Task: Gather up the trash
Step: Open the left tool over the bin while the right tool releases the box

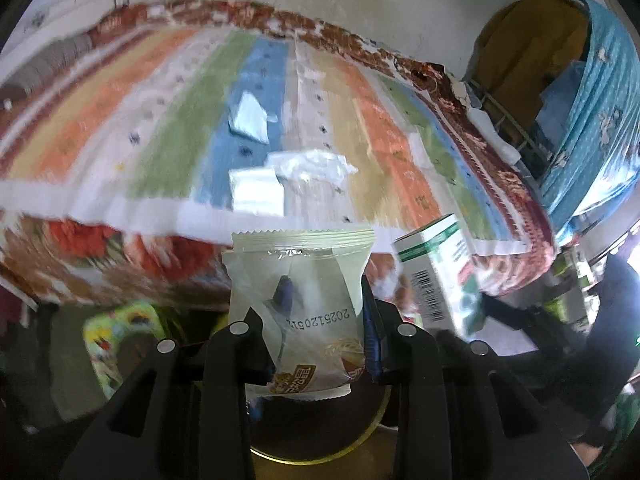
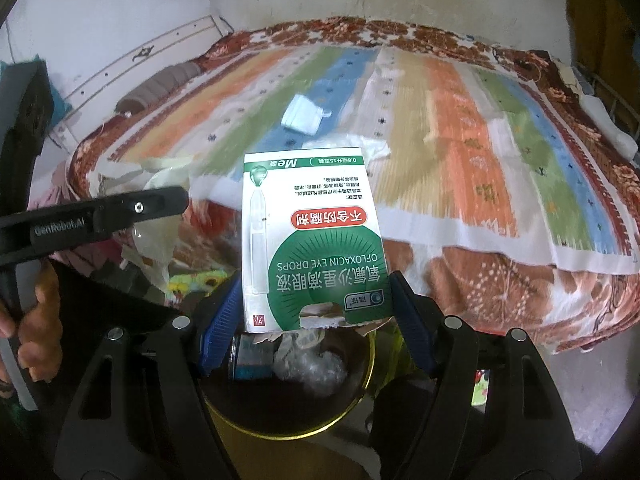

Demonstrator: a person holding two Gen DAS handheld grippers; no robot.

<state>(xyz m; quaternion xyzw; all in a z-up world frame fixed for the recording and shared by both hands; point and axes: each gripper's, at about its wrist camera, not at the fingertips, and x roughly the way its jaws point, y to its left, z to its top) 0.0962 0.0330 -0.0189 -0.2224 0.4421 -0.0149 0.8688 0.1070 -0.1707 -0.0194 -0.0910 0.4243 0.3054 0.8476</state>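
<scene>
My left gripper [image 1: 316, 320] is shut on a clear and pale snack wrapper [image 1: 300, 280], held upright over a gold-rimmed bin [image 1: 320, 454]. My right gripper [image 2: 316, 300] is shut on a white and green eye drops box [image 2: 312, 240], held above the same bin [image 2: 360, 396], which holds crumpled plastic and a small bottle. The box also shows at the right of the left wrist view [image 1: 436, 276]. The left gripper and its wrapper show at the left of the right wrist view [image 2: 100, 216].
A bed with a striped blanket [image 2: 460, 152] lies ahead. On it lie a folded blue-white mask [image 2: 304, 116], clear plastic [image 1: 312, 166] and a white packet [image 1: 256, 192]. A blue curtain [image 1: 592, 128] hangs at the right.
</scene>
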